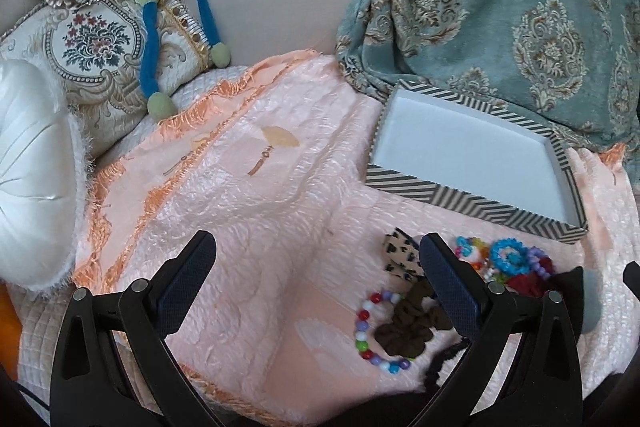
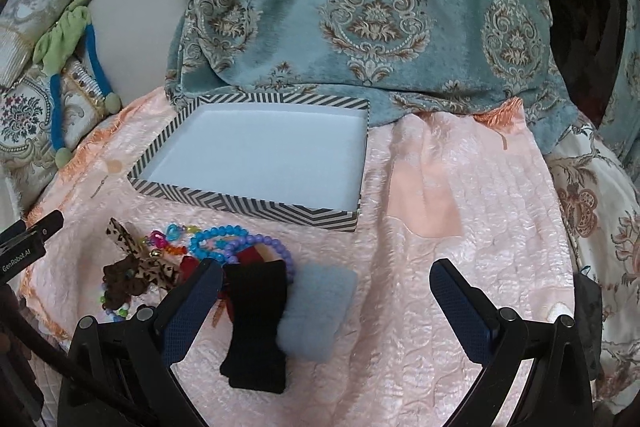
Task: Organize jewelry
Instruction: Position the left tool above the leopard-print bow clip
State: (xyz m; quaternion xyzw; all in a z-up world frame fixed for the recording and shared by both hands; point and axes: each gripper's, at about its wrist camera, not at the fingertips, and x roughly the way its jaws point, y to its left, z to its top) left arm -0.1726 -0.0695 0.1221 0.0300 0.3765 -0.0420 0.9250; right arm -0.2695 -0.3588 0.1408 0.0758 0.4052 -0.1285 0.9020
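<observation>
Several accessories [image 2: 200,259] overlapping, left gripper [image 1: 316,279] partly covering

From your right wrist view, the box [image 2: 256,163] sits on the bedspread [image 2: 460,227] at twelve o'clock, its back edge against the draped blanket [image 2: 360,7]. The pile of jewelry [image 2: 180,259] lies at ten o'clock, in front of the box. Cushions [image 2: 24,115] and a stuffed toy [image 2: 64,43] rest far left.
</observation>
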